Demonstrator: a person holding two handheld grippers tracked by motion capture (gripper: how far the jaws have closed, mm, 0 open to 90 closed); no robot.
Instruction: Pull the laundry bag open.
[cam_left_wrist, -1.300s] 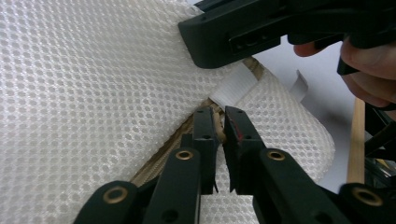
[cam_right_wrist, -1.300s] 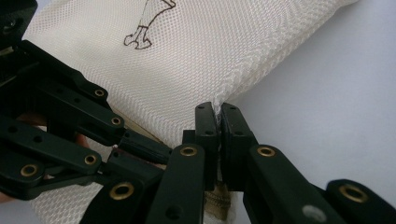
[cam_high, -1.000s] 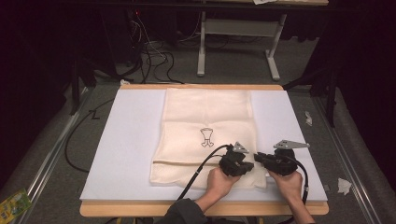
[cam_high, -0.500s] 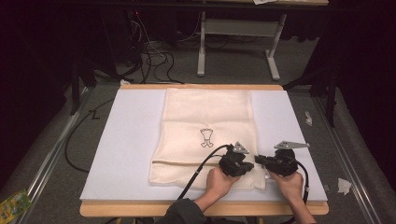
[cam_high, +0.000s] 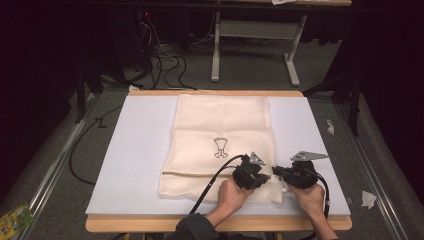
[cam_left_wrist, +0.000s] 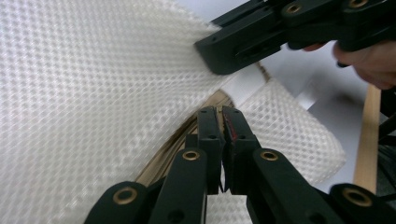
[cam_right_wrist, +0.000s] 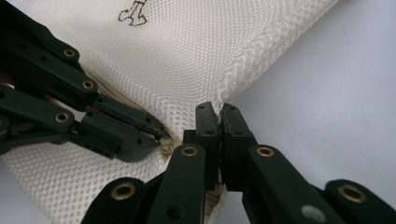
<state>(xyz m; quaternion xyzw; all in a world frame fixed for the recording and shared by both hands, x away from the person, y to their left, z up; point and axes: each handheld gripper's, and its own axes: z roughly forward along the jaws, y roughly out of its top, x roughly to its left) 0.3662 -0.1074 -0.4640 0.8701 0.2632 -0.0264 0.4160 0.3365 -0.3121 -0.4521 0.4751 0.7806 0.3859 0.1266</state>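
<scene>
A cream mesh bag (cam_high: 220, 135) lies flat on the white surface (cam_high: 135, 150) in the centre of the high view, with a small dark printed emblem (cam_high: 220, 147) near its middle and a brown zipper strip (cam_left_wrist: 187, 135) running along its lower part. Both tongs work at the bag's lower right corner, in the lower centre-right of the frame. The left tongs (cam_high: 250, 172) are pinched together on the zipper edge of the bag; in the left gripper view the jaws meet with the brown strip and mesh caught between them at centre frame. The right tongs (cam_high: 280, 172) have just been closing and now clamp the stitched side seam (cam_right_wrist: 243, 65) of the bag; in the right gripper view the jaws stand together with the hem gathered at their tips, and the mesh puckers upward from that point. The two tongs sit just beside each other, tips nearly meeting. The left hand (cam_high: 232, 192) and right hand (cam_high: 310, 197) enter from the bottom edge. Cables (cam_high: 165, 60) lie on the floor at the upper centre.
</scene>
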